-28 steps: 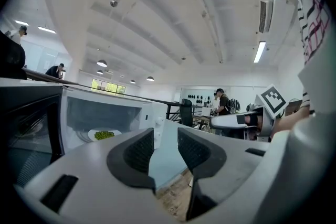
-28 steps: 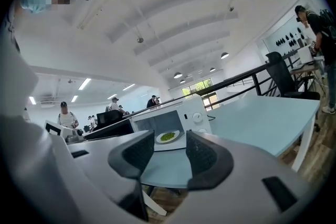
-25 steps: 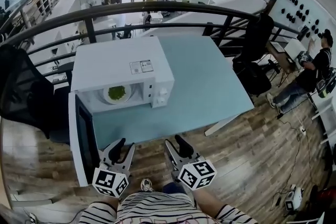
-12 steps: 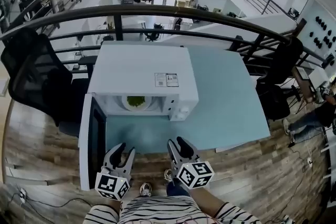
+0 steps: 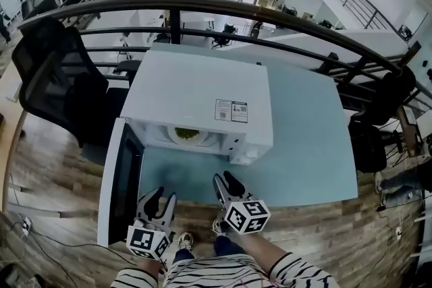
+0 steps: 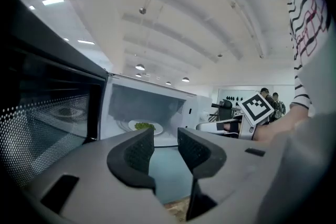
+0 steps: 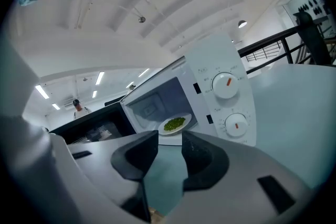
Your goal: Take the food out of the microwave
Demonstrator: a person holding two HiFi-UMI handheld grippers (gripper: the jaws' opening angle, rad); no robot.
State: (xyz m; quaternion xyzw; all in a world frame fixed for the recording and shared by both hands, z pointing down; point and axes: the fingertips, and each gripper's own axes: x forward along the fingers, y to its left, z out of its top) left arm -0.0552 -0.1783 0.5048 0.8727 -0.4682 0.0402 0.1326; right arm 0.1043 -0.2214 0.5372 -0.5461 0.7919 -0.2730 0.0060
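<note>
The microwave (image 5: 196, 94) has a smooth white casing with a soft sheen, like painted metal; its door (image 6: 42, 128) shows dark, finely perforated mesh. The plate (image 7: 175, 124) looks glazed and glossy. The surface (image 5: 304, 138) is smooth, matt pale blue — the floor (image 5: 54, 172) is grained wood plank. The left gripper (image 6: 165, 139) and right gripper (image 7: 169, 141) are matt grey plastic, their jaws faced with black textured pads (image 6: 139, 152).

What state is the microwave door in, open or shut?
Open. The door is swung out to the left of the microwave, and the plate of food shows inside.

Pale blue table (image 5: 310, 145) with a white microwave (image 5: 196, 91) (door (image 5: 125, 179) wide open) on its left half.
</note>
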